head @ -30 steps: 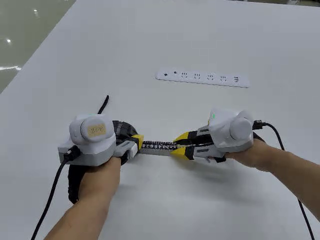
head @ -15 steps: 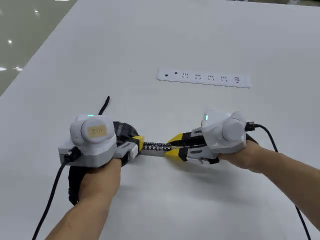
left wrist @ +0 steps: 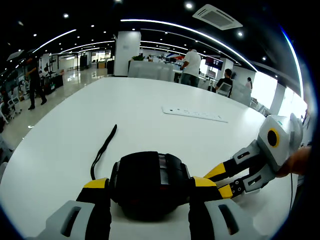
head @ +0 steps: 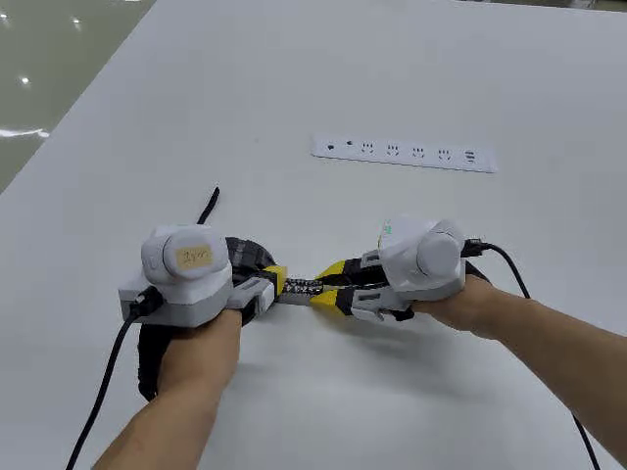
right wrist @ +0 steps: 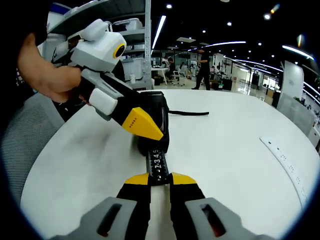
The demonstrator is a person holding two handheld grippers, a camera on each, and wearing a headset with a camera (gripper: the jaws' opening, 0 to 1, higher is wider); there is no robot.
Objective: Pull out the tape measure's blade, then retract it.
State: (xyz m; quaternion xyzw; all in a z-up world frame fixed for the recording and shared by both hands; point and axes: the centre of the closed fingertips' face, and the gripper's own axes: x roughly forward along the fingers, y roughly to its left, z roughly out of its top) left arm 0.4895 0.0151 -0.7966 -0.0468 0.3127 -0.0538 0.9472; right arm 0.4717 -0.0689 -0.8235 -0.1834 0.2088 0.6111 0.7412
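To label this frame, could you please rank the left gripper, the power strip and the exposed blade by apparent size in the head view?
1. left gripper, closest to the camera, which flatters it.
2. power strip, farther back.
3. exposed blade, just a short stretch.

Black tape measure (left wrist: 149, 185), black blade (right wrist: 157, 167) with white numerals, white table (head: 294, 78)

The head view looks forward and down over the table (head: 392, 59), the left gripper view sits low and close behind the tape measure (left wrist: 149, 184), and the right gripper view faces it along the blade (right wrist: 157, 165), all three sharing the tape measure and power strip (head: 404, 153).
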